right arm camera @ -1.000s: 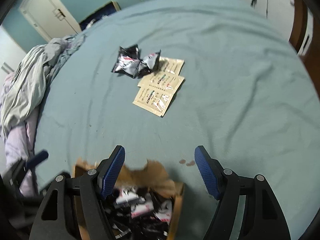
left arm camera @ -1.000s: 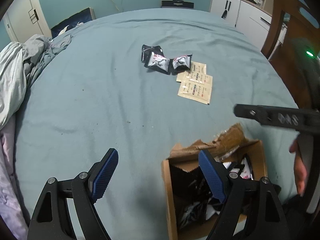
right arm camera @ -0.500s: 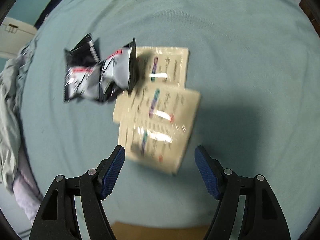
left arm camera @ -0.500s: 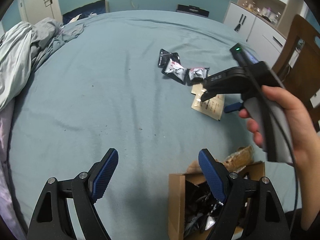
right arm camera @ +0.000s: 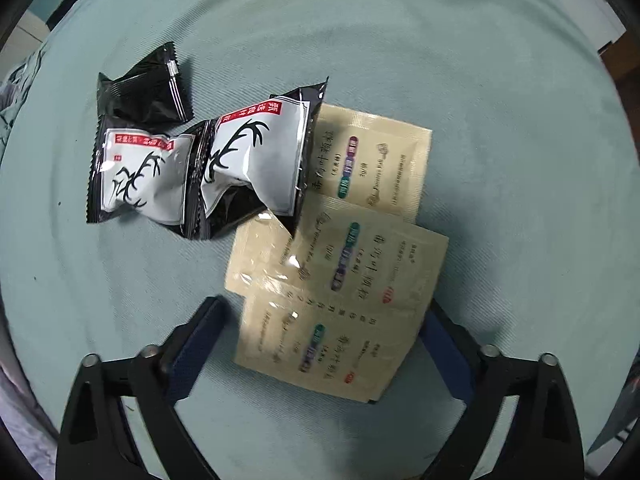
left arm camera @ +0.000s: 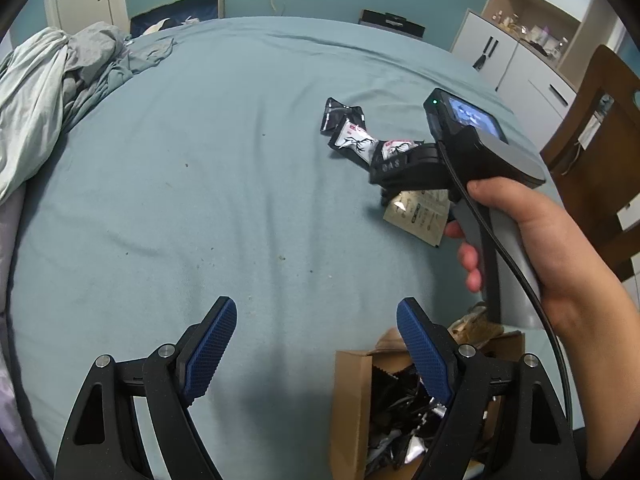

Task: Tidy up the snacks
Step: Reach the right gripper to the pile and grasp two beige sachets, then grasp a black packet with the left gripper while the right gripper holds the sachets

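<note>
On the bed: a teal sheet (left arm camera: 224, 184) covers the bed, with a crumpled blanket (left arm camera: 44, 92) bunched at its far left edge.
Black snack packets: three black packets (right arm camera: 200, 156) lie together, two showing white faces with an antler print, the third plain black just behind them.
Beige sachets: three flat beige sachets (right arm camera: 340, 276) overlap in a row, touching the nearest black packet.
Right gripper (right arm camera: 320, 344): spread wide apart, lowered over the closest beige sachet, one finger on either side of it; contact cannot be told.
Right hand (left arm camera: 536, 240): wrapped around the gripper's grey handle.
Left gripper (left arm camera: 316, 356): released, holding nothing, hovering above the sheet.
Cardboard box (left arm camera: 352, 400): open, near the bed's front edge, full of dark snack packets, beside the left gripper's right finger.
</note>
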The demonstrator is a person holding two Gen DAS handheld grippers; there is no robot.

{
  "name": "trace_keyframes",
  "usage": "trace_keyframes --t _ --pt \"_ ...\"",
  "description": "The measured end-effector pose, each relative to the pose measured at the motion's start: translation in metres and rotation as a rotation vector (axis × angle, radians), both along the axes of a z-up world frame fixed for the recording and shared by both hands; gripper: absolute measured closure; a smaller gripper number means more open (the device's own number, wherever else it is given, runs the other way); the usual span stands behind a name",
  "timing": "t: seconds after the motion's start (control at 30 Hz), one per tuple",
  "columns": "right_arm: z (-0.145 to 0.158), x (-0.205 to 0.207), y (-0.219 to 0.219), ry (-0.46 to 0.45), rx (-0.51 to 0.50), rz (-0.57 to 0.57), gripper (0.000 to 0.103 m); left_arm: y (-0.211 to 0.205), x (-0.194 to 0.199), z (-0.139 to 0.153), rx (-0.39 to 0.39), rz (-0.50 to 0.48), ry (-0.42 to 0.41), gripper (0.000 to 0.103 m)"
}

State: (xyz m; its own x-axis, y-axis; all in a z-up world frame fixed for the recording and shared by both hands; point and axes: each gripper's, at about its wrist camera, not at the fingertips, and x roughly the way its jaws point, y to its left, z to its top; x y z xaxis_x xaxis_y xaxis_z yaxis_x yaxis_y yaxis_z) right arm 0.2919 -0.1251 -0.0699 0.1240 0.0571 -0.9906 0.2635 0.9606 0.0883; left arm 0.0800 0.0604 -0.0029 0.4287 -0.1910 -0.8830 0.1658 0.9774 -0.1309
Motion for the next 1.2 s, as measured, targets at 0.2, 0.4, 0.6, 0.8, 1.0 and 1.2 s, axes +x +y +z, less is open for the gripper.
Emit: trace_keyframes --t 0.2,0.4,0.6,0.8,1.0,1.2 --pt "0.004 -0.014 -0.013 -0.02 0.009 0.026 0.033 0.0 -0.002 0.001 0.037 0.004 -0.018 0.019" --pt "0.03 -0.053 -0.052 -0.15 0.098 -0.048 0.034 0.006 -0.006 0.004 0.063 0.018 -0.037 0.02" --pt "0.064 -0.138 -0.077 -0.293 0.208 -0.05 0.034 -0.004 0.004 0.004 0.114 -0.028 -0.051 0.018" --pt "0.071 -0.213 -0.082 -0.391 0.257 -0.029 0.034 -0.028 0.033 0.004 0.153 -0.143 -0.06 0.015" --pt "0.053 -0.213 -0.098 -0.392 0.278 -0.053 0.034 -0.055 0.085 -0.008 0.225 -0.156 -0.082 0.012" --pt "0.043 -0.203 -0.116 -0.391 0.312 -0.102 0.034 -0.083 0.153 -0.034 0.328 -0.138 -0.075 0.012"
